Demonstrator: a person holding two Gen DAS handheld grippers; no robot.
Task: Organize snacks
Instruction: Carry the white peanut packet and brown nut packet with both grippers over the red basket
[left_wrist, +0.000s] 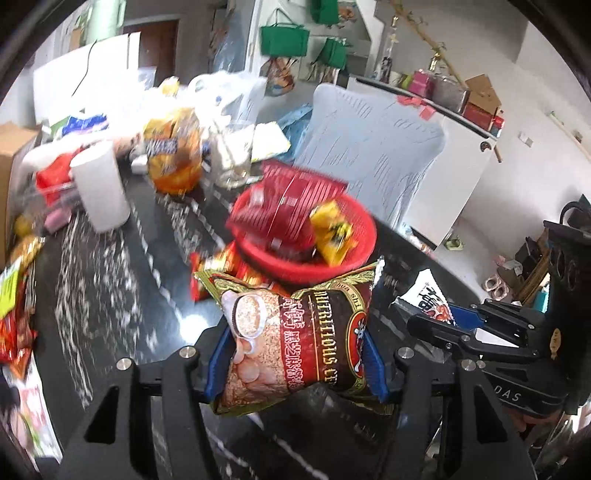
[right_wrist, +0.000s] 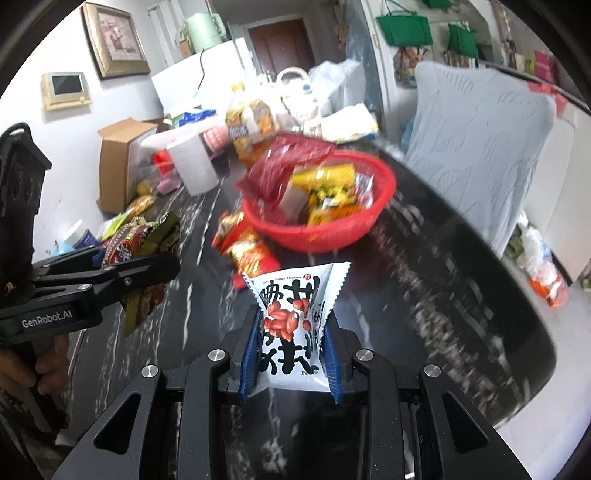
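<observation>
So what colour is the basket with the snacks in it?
The basket is bright red. It shows best in the right wrist view.

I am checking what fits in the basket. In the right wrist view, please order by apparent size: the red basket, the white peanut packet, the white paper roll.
1. red basket, largest.
2. white peanut packet, held in the right gripper; it sits very near the camera, so it looks bigger than it is.
3. white paper roll, smallest, but farthest away.

Both wrist cameras look obliquely down along their fingers, close above the black table (left_wrist: 110, 295), sharing the red basket (right_wrist: 384, 192).
</observation>
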